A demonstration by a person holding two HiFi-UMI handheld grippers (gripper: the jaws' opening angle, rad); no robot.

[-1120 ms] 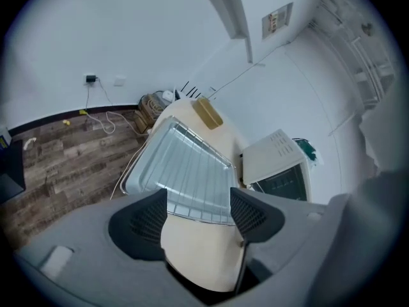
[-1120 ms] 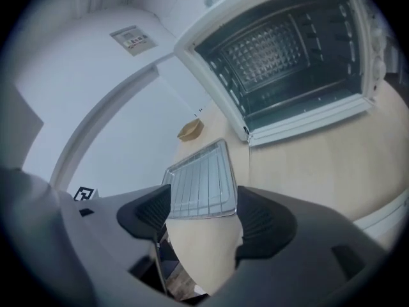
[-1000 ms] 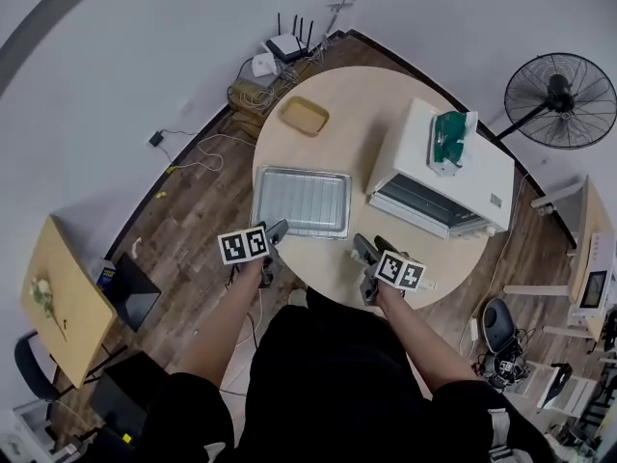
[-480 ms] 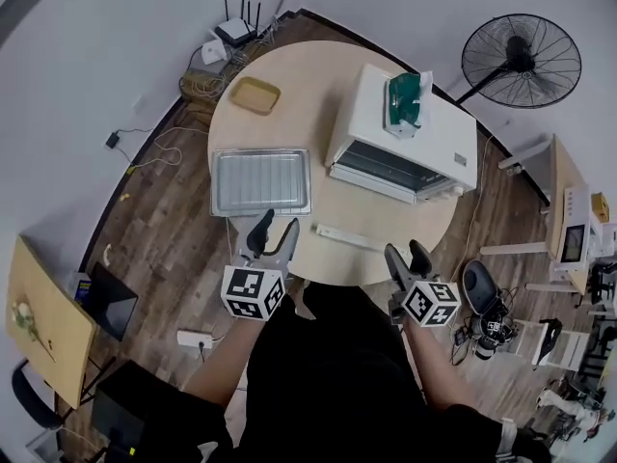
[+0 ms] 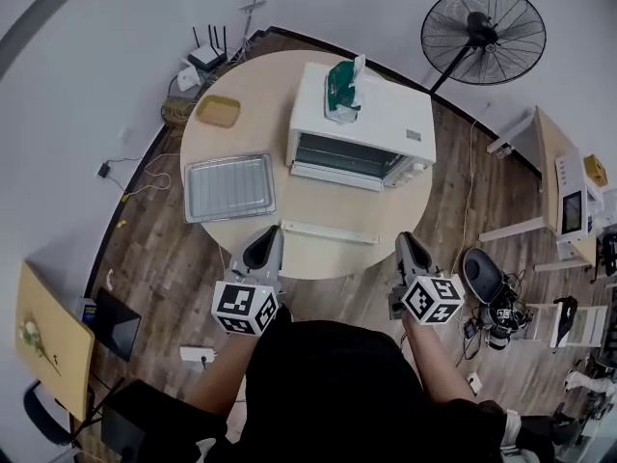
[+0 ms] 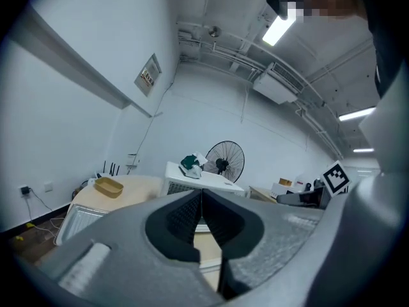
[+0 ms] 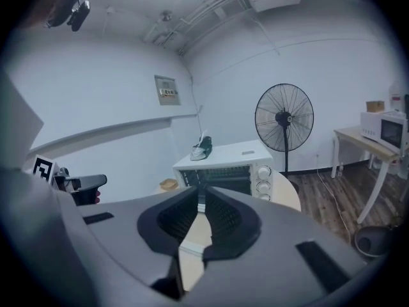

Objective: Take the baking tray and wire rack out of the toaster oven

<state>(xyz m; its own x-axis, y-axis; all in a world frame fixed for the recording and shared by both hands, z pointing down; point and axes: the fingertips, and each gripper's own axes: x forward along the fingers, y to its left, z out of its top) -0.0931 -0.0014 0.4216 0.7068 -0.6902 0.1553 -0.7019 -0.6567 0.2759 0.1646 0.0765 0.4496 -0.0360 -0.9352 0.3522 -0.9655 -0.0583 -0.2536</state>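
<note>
Baking tray (image 5: 190,191) sits on the surface (image 5: 318,205), left of the toaster oven (image 5: 362,123). It is ribbed, as if the wire rack (image 5: 231,187) lies in it. Oven cavity looks bare. Left gripper (image 5: 266,233): fingers pressed together, empty. Right gripper (image 5: 406,239): fingers have just been closing, tips met, empty. Task likely done.

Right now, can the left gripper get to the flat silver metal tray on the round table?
Probably yes. The flat silver metal tray lies on the round wooden table, and nothing stands between it and the left gripper. Its jaws have just been closing, empty, so they must reopen.
</note>
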